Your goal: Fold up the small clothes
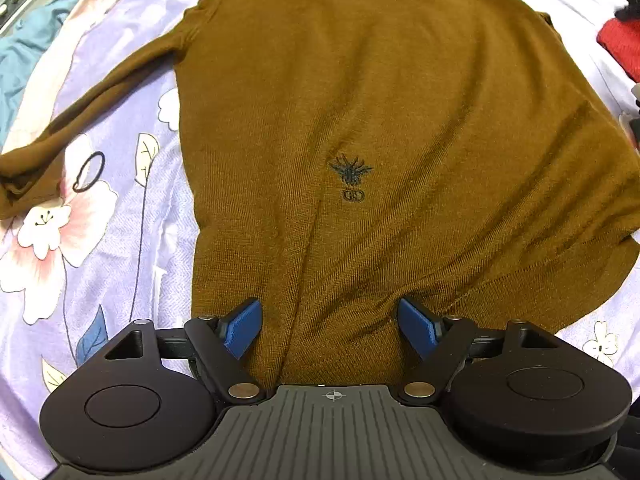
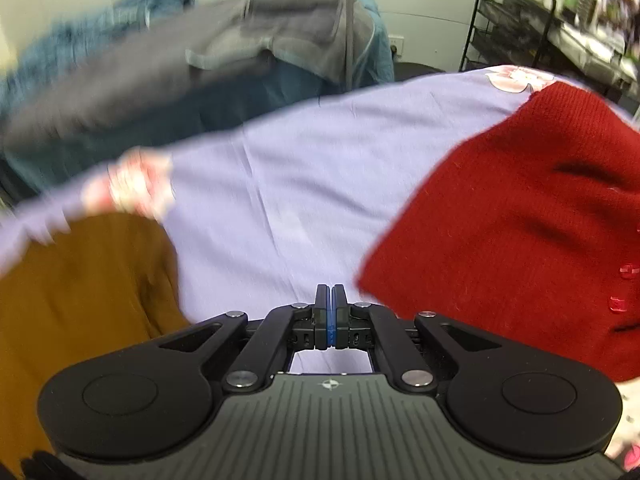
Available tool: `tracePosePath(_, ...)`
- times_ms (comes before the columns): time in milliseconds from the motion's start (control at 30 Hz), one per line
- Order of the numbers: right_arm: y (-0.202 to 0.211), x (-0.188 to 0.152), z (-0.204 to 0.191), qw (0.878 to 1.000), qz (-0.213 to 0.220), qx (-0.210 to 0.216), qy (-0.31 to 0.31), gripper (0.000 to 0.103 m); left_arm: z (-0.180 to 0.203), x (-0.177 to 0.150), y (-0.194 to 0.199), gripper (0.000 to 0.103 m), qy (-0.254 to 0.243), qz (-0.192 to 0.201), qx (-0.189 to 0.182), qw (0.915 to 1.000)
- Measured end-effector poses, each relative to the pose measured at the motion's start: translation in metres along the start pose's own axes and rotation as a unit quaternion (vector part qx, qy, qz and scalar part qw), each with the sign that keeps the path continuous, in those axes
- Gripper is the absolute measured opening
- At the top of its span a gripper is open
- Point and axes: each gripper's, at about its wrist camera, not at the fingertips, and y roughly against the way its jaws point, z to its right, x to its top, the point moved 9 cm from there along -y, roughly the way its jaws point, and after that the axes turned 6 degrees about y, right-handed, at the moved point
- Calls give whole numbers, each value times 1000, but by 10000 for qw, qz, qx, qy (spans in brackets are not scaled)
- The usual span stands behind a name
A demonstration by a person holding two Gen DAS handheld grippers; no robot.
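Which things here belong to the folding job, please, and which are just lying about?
Job: brown sweater, red cardigan, left gripper, right gripper.
Lying about: hair tie, floral sheet, grey clothes pile, wire rack.

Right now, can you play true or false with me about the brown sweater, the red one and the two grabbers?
1. The brown sweater lies spread out on the purple flowery sheet. True.
2. The left gripper is shut tight. False: its blue fingers stand wide apart over the sweater's near edge.
3. The right gripper is shut with nothing between its fingers. True.
4. The red sweater has green buttons. False: its buttons are red.
5. A black hair tie lies on the sheet beside the brown sleeve. True.
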Motion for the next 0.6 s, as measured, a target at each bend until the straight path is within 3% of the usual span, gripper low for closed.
tracePosePath(33,-7,-5,-5,9989,-256,366,-148,8,-1,1,-1,103,14,9,-2,10000)
tracePosePath(67,-16,-13,-11,9965,-545,597,-221,20,-1,1,-1,103,26,20,2,10000)
tracePosePath(100,-24,-22,-17,9946,-737,685,-272,24,-1,0,0,103,36,26,11,10000)
tracePosePath(300,-62,-83,-51,9826,-1646,818,-275,24,-2,0,2,103,98,30,5,9999)
tracePosePath(333,-60,-91,-55,9816,-1615,939,-386,25,-2,0,1,103,98,26,17,9999)
tracePosePath(400,-57,-93,-51,9876,-1395,635,-331,2,-2,1,1,103,110,30,21,9999)
tracePosePath(500,-55,-83,-46,9896,-1285,533,-379,3,-4,1,-1,103,152,35,-2,9999)
tracePosePath(600,-39,-43,-31,9973,-733,68,-48,3,-5,0,-1,103,149,56,-43,9999)
